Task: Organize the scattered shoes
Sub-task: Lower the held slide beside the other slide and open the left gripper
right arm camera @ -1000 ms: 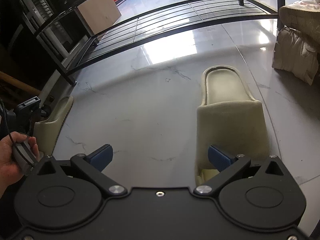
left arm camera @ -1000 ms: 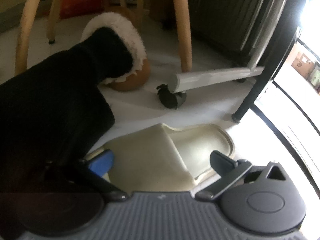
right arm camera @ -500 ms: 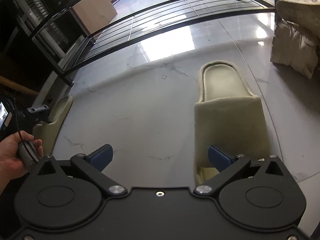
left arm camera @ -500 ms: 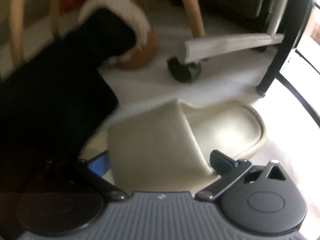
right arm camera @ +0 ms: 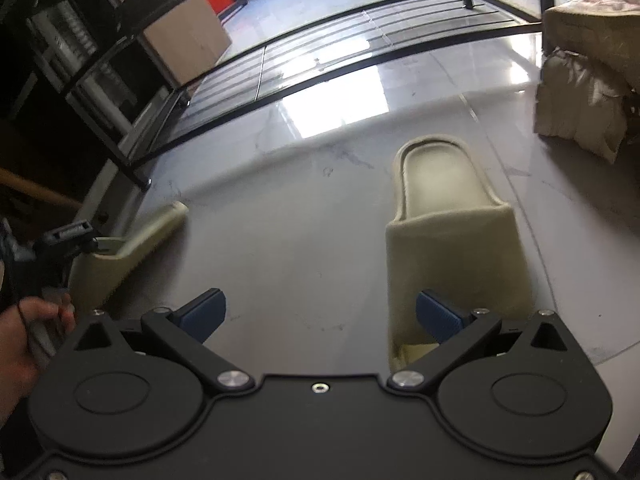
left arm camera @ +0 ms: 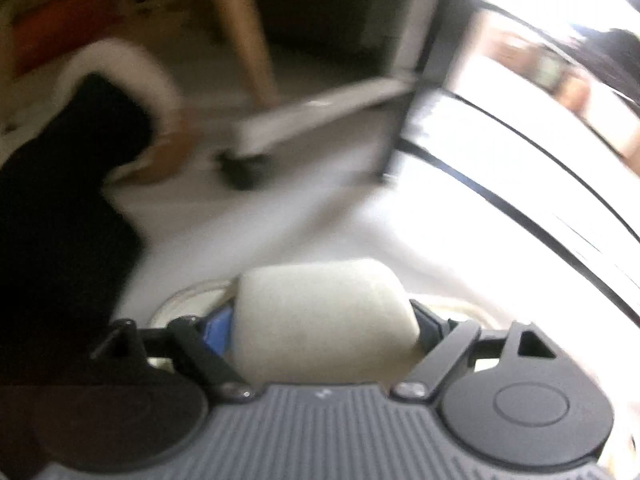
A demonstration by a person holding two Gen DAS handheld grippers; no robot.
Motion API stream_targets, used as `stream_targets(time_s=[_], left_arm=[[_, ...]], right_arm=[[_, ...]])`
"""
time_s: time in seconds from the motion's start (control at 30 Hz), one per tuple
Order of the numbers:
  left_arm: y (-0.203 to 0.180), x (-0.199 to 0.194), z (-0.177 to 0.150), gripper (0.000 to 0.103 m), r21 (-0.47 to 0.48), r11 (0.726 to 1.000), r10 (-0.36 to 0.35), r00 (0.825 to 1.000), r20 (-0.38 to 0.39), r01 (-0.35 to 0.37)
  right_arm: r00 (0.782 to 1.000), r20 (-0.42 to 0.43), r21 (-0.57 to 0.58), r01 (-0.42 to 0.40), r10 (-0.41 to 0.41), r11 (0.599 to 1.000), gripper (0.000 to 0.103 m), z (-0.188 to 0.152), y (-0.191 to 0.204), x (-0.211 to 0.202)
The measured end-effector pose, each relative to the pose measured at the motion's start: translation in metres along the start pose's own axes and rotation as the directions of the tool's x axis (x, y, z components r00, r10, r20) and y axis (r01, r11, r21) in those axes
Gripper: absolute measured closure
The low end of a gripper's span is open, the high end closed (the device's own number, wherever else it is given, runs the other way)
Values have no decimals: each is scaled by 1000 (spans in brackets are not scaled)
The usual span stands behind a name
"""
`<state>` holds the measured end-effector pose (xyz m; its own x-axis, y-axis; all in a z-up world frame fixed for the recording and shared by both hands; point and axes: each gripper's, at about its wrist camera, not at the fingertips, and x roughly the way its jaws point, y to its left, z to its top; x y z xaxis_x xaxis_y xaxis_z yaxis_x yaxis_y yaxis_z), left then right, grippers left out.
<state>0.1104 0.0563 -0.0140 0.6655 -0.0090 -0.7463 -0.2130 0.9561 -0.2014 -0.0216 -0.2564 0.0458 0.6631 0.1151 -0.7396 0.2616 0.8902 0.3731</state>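
Observation:
In the blurred left wrist view my left gripper [left arm camera: 324, 328] is shut on the strap of a cream slide slipper [left arm camera: 320, 316]. The same slipper [right arm camera: 132, 240] shows at the left of the right wrist view, held tilted off the floor by the left gripper. A second cream slide slipper [right arm camera: 448, 220] lies flat on the grey marble floor, heel pointing away. My right gripper [right arm camera: 320, 312] is open and empty; its right finger sits over that slipper's toe edge.
A black metal shoe rack [right arm camera: 320, 52] stands ahead. A brown fur-lined boot [left arm camera: 120, 120], a wooden chair leg [left arm camera: 244, 40] and a wheeled white frame [left arm camera: 312, 120] are behind the left gripper. A beige bag [right arm camera: 580, 112] lies at right. A cardboard box [right arm camera: 188, 40] stands beyond the rack.
My left gripper has closed on the slipper's strap, lifted it and swung it right toward the rack. The right gripper has shifted slightly forward and stays open.

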Motion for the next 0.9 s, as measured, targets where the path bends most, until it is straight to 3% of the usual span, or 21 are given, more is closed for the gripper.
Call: stream_targets(time_s=[0.17, 0.33, 0.53, 0.6, 0.67, 0.8, 0.9], left_arm=[[-47, -21, -50, 18, 190, 962, -177, 978, -111, 196], [-91, -34, -114, 18, 347, 900, -209, 960, -185, 263], [-110, -43, -142, 14, 444, 856, -196, 962, -190, 263], [-109, -42, -138, 9, 454, 853, -180, 963, -203, 255], [-106, -45, -128, 0, 463, 867, -114, 977, -178, 185], [-104, -48, -111, 1, 497, 861, -28, 987, -156, 103], [-98, -56, -104, 1, 502, 858, -39, 988, -152, 111]], right_arm=[[999, 47, 94, 20, -25, 995, 0, 10, -20, -14], [996, 77, 179, 30, -45, 983, 0, 16, -40, -24], [997, 67, 247, 26, -44, 969, 0, 16, -56, -25], [998, 58, 261, 22, -38, 965, 0, 16, -57, -24], [998, 55, 267, 16, -32, 963, 0, 16, -57, -24], [998, 61, 270, 3, -21, 963, 0, 17, -55, -26], [999, 49, 301, -17, 3, 954, 0, 16, -57, -27]])
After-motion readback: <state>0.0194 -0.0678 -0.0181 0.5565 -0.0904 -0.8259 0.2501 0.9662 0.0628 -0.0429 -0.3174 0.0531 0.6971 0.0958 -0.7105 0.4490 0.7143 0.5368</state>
